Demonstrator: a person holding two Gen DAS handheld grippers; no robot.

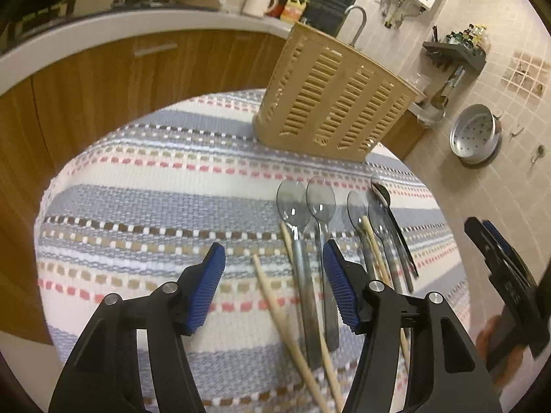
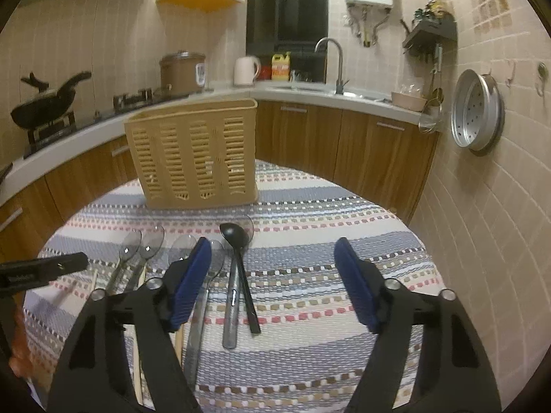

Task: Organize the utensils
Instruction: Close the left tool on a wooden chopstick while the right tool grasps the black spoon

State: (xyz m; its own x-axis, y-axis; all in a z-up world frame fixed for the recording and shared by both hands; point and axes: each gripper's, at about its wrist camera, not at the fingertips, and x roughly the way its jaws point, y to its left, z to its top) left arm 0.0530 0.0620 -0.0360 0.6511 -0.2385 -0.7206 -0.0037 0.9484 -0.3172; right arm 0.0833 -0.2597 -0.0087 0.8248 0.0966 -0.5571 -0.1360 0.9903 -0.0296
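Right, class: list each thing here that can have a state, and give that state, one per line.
Left gripper: open, holding nothing.
Right gripper: open, holding nothing.
Utensil basket: upright on the cloth, looks empty through the slats.
Black spoon: lying flat, bowl toward the basket.
Clear spoons: lying flat.
Chopsticks: lying loose.

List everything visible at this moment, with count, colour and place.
Slotted plastic utensil basket: one, tan, upright at the far side of the table.
Clear plastic spoons: at least four, smoky grey, lying side by side on the cloth.
Black plastic spoon: one, rightmost in the row.
Wooden chopsticks: at least three, pale, among the spoon handles.
Woven striped tablecloth: one, blue, white and pink, covering the round table.
Metal steamer tray: one, silver, hung on the tiled wall.
Left gripper: open, blue pads, above the spoon handles.
Right gripper: open, empty.
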